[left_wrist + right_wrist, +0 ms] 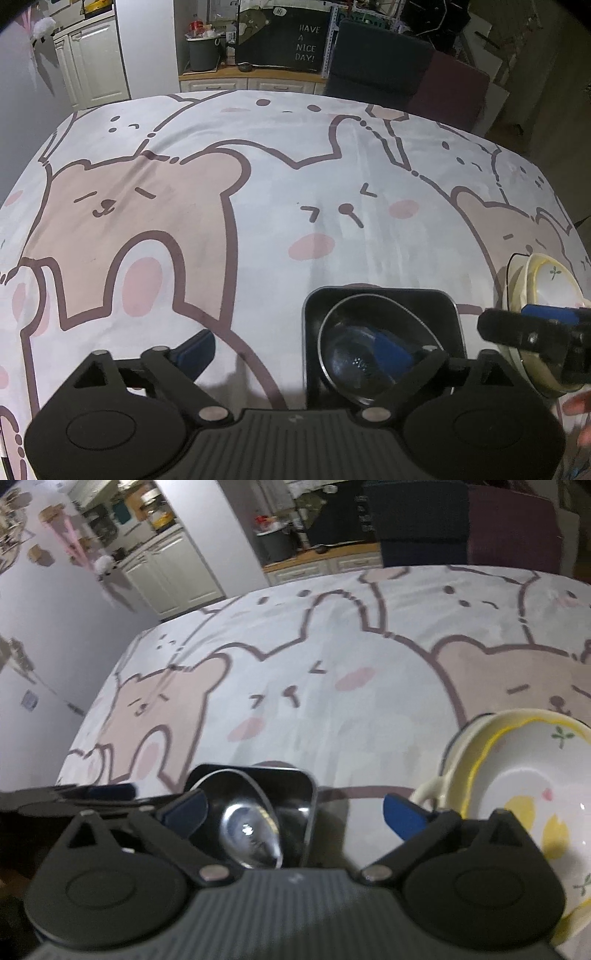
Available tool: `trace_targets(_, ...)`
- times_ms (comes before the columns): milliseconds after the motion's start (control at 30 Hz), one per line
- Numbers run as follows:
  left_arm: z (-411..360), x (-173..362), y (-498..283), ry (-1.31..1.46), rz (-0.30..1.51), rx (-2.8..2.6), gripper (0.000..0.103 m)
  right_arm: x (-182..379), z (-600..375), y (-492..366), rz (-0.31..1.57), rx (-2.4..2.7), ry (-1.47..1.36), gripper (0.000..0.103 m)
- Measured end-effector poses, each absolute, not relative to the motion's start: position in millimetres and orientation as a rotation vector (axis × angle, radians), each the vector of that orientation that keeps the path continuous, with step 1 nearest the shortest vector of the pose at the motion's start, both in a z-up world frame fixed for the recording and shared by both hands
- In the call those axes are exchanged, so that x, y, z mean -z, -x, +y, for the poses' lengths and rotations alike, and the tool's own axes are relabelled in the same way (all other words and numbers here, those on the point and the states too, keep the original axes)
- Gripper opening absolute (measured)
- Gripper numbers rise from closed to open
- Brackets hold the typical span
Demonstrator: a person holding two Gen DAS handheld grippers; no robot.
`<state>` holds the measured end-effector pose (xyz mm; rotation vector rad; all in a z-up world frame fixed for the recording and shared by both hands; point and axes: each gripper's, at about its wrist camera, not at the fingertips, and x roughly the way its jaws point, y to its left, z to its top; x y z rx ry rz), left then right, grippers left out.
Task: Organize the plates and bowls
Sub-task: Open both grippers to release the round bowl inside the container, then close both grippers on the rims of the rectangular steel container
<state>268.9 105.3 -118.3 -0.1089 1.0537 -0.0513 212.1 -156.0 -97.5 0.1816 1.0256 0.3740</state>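
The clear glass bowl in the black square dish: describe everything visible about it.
The glass bowl is round, transparent and shiny, with a thin rim and a small flat base that catches a glint. It looks empty and sits upright inside the black square dish, near the table's front edge, left of the stacked cream dishes. Neither gripper's pads press on it.

L wrist: steep down, close | R wrist: same | shared: black tray (380,295) (258,771), tablecloth (258,184) (332,720)

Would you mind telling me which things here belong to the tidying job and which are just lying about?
Job: glass bowl in black tray; floral bowl in cream dish.

Lying about: tablecloth, grey pot, chalkboard sign, chairs.
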Motion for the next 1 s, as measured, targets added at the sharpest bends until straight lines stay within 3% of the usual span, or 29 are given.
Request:
trace_targets(67,109.4,120.3,-268.3,0.114,1.062,0.051,0.101,99.9,-159.1,-213.1,1.040,-0.365,-0.199,0.102)
trace_targets(233,120.6,121.2,-265.6,0.140,1.067,0.054,0.100,107.4,-157.2,-217.7,1.101,-0.353,-0.228,0.101)
trace_targets(300,122.4,120.7,-264.7,0.148,1.067,0.063,0.094,110.4,-157.3,-219.9,1.116,-0.335,-0.238,0.086)
trace_targets(367,123.7,121.8,-264.7,0.151,1.079,0.073,0.082,115.1,-157.9,-223.8,1.143,-0.316,-0.248,0.062)
trace_targets(433,124.7,124.7,-266.0,0.160,1.096,0.093,0.068,119.9,-158.1,-225.8,1.162,-0.294,-0.249,0.051)
trace_targets(467,124.5,125.7,-265.9,0.162,1.101,0.103,0.065,121.6,-157.3,-226.7,1.166,-0.298,-0.245,0.041)
trace_targets(567,121.6,127.8,-266.1,0.156,1.109,0.125,0.054,124.4,-155.0,-227.3,1.174,-0.311,-0.245,0.025)
trace_targets(767,112.6,134.3,-270.0,0.117,1.155,0.159,0.041,127.6,-141.7,-226.8,1.192,-0.329,-0.177,0.016)
trace_targets(867,110.3,130.2,-270.4,0.124,1.143,0.179,0.028,128.6,-134.2,-224.2,1.196,-0.340,-0.133,0.016)
trace_targets(1000,112.4,121.0,-267.5,0.140,1.115,0.202,0.027,129.5,-129.3,-222.6,1.202,-0.343,-0.110,0.016)
